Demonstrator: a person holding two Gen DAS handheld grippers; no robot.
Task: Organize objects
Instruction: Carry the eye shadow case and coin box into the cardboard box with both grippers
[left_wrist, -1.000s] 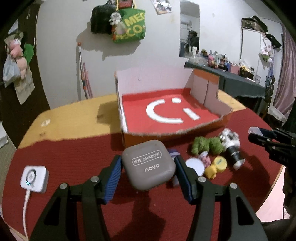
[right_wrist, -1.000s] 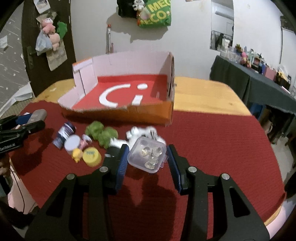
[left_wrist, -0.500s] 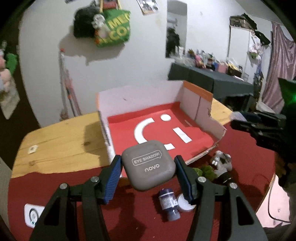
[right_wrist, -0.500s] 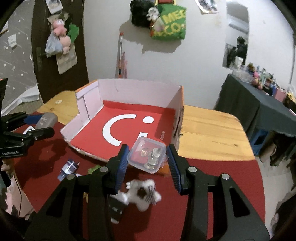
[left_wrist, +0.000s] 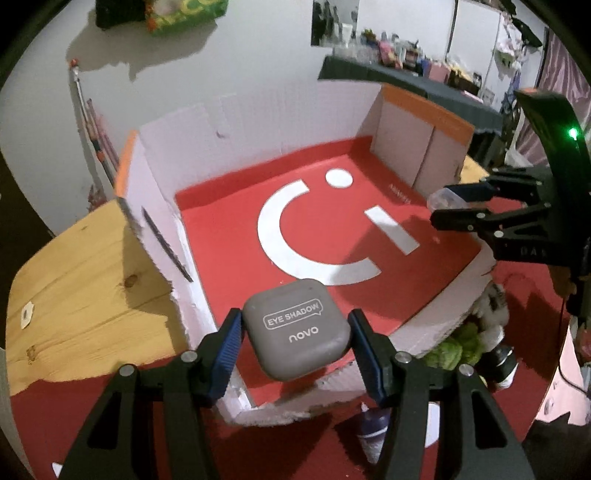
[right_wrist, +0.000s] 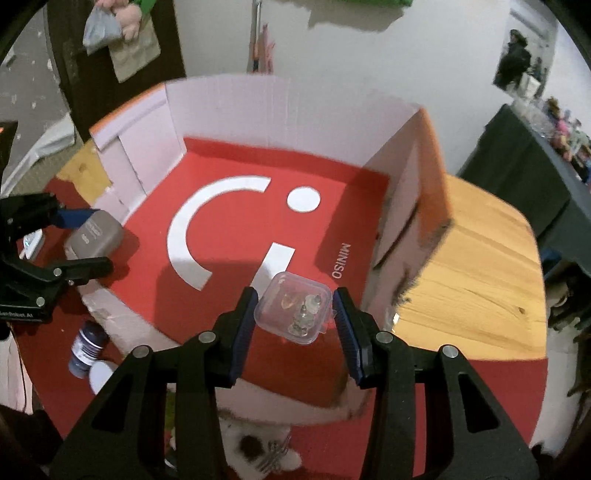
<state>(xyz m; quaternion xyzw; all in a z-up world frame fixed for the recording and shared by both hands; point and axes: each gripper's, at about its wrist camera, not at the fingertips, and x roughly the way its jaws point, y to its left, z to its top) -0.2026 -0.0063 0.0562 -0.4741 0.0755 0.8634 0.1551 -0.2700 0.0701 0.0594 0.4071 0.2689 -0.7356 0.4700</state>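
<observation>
Where its own view hides it, left hand-held gripper (right_wrist: 79, 245) pinching eyeshadow case (right_wrist: 94, 236).

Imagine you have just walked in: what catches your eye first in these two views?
The open cardboard box with its red floor and white smiley fills the middle. Over its near edge, the left gripper clamps a grey eye shadow case, while the right gripper holds a clear plastic box of small trinkets.

place: lived-in home room | wooden table (left_wrist: 85, 280) under a red cloth (right_wrist: 480, 398) | tote bag (left_wrist: 184, 11) hanging on the white wall | dark side table (left_wrist: 406, 88) crowded with toiletries | curtain (left_wrist: 565, 70) at the edge
</observation>
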